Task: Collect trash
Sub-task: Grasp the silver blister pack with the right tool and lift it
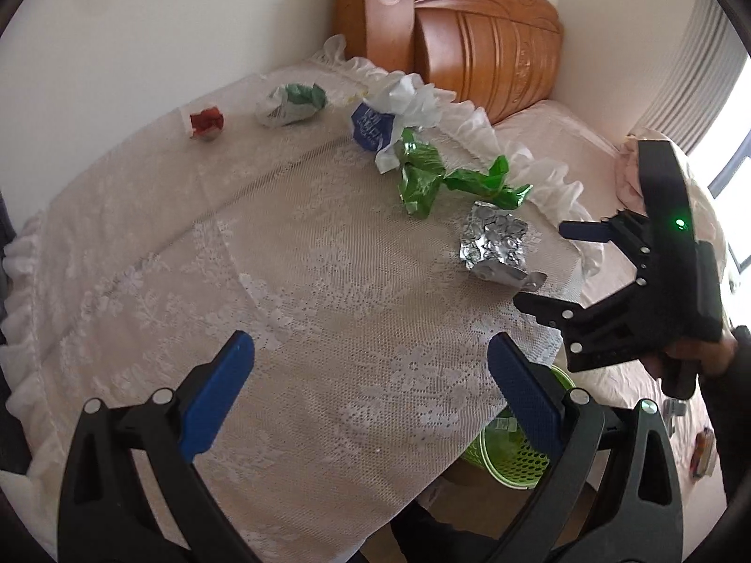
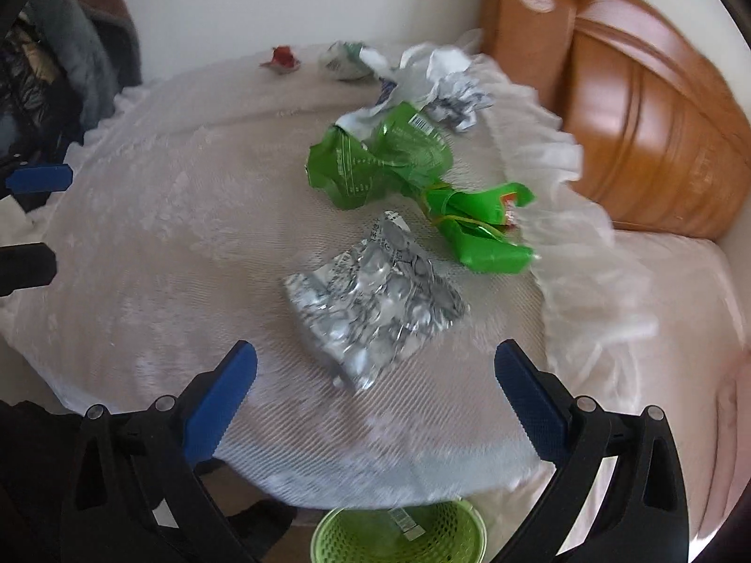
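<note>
right gripper [image 2: 375, 370] wide and empty above the foil wrapper [image 2: 373, 302] near the surface's edge; left gripper [image 1: 371, 382] likewise wide. a shallow pinch could slide the wrapper off beside the green bin [image 2: 399, 532].

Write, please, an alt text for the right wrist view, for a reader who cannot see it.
The open right gripper points at a crumpled silver foil packet on a lace-covered table. Behind the packet lie a crumpled green wrapper and other scraps. A green mesh basket stands below the table's near edge, and a wooden headboard is at the right.
</note>
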{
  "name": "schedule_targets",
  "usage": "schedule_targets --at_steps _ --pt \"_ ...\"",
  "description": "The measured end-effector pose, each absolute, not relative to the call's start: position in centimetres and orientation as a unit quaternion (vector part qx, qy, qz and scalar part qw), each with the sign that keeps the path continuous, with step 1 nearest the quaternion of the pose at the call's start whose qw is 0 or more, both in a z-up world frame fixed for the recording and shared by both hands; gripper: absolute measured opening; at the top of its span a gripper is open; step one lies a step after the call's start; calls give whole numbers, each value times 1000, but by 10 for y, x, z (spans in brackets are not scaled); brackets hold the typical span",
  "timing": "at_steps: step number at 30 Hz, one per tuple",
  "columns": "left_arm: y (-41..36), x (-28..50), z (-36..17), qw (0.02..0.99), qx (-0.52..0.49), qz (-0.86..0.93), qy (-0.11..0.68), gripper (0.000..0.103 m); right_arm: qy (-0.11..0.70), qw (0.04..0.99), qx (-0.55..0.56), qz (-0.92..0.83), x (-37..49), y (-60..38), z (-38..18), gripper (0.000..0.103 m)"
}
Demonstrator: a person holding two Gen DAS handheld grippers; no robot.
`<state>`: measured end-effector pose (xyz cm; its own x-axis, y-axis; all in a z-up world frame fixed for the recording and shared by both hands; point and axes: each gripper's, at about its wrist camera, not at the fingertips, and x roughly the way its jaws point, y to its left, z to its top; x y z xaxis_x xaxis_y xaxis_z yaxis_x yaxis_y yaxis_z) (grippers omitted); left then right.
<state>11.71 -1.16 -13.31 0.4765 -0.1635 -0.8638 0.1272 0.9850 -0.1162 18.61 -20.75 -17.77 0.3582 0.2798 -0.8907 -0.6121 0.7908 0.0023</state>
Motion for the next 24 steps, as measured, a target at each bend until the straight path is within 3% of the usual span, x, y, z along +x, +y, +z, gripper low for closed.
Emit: schedule_targets --at_steps 5,7,13,24 --pt "-15 128 -139 856 -34 -66 512 95 488 795 -191 304 200 -200 -190 99" --pt "-16 132 -140 856 -37 -61 512 95 489 791 -192 314 203 -196 -193 88" --pt "-14 138 -139 857 -38 -51 511 95 479 796 -189 318 202 -195 -190 82" --pt "-27 155 -137 856 -27 -74 511 95 478 825 -113 278 184 -217 -174 82"
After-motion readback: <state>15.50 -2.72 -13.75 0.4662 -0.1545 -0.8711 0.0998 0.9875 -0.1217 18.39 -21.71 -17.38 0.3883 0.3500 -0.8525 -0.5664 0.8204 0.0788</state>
